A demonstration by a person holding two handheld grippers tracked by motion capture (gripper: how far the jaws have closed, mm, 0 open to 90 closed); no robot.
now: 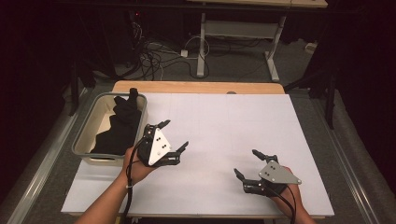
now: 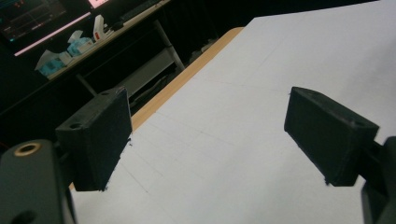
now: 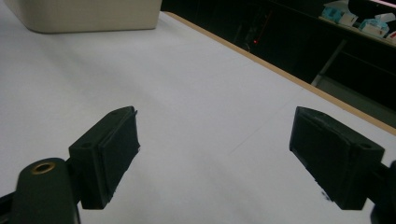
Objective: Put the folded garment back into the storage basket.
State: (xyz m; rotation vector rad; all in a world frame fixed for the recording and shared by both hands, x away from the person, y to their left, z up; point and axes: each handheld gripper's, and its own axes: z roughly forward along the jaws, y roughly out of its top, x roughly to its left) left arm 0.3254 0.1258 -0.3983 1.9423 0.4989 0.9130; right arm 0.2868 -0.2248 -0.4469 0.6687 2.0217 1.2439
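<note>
I have my left gripper (image 1: 173, 135) spread wide, empty, beside the bin (image 1: 84, 140) holding what looks like dark cloth (image 1: 119, 126). My right gripper (image 1: 247, 164) gapes empty over the white table (image 1: 224, 121).

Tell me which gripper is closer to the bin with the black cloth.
Left. The left gripper hovers just beside the bin holding the black cloth, jaws open. The right gripper sits far across the table, also open.

This looks like a lab or test room: a white-covered table (image 1: 224, 135) stands in a dark space, tangled cables (image 1: 154, 53) lie on the grey floor at the far side, and a lit monitor (image 2: 32, 18) sits on another desk.
</note>
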